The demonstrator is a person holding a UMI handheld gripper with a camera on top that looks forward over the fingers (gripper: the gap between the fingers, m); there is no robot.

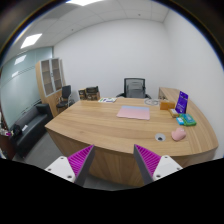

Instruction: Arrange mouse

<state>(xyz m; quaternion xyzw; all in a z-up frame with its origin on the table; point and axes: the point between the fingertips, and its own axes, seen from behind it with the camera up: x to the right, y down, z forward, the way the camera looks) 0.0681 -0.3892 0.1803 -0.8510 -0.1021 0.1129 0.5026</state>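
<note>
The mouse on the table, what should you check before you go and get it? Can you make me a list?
1. Mouse in sight: ok. A small pink mouse lies on the wooden table, far beyond the fingers.
2. Gripper free: ok. Its fingers are open with nothing between them.
3. Mouse within reach: not ok. It lies far ahead and off to one side; the gripper must come closer.
4. Landing spot: ok. The pink mat in the middle of the table is bare.
5. Neighbours of the mouse: cannot tell. A teal object and a small dark thing lie close; the gaps are too small to judge.
</note>
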